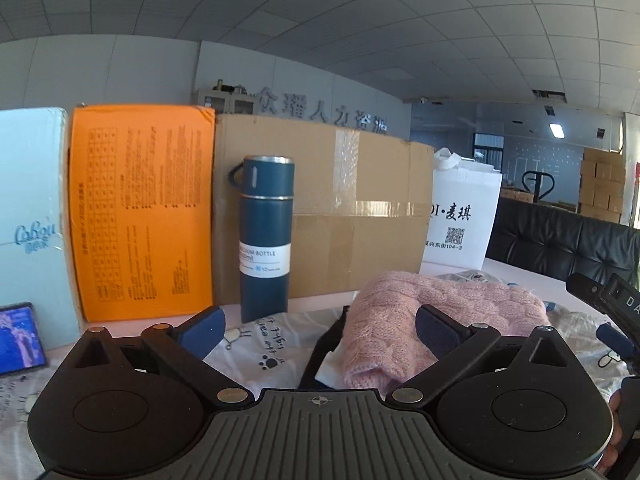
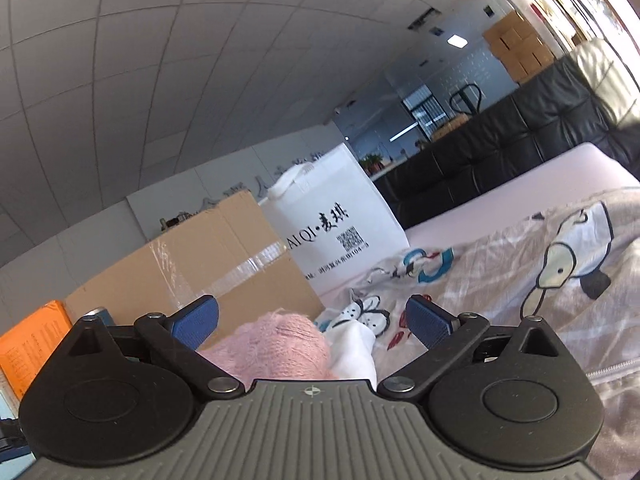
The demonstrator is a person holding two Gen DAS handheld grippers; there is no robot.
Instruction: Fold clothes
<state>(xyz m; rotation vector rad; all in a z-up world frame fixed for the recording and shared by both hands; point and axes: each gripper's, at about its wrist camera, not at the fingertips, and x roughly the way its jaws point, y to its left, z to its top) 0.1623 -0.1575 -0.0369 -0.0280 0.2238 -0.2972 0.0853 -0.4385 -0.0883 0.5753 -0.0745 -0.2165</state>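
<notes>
A folded pink knit sweater (image 1: 436,312) lies on a pile of clothes on the table, over a white printed garment (image 1: 276,344) and a dark piece. My left gripper (image 1: 320,332) is open, with the sweater's near end between its blue pads, not clamped. The right gripper shows at the right edge of the left wrist view (image 1: 604,312). In the right wrist view my right gripper (image 2: 312,324) is open above the pink sweater (image 2: 280,344) and a white cloth (image 2: 356,344). A beige garment with cartoon prints (image 2: 520,272) is spread to its right.
A blue vacuum bottle (image 1: 266,236) stands behind the clothes. Behind it are a taped cardboard box (image 1: 340,208), an orange box (image 1: 142,212), a pale blue box (image 1: 30,216) and a white bag (image 1: 460,216). A phone (image 1: 18,338) lies at left. A black sofa (image 2: 500,152) borders the table.
</notes>
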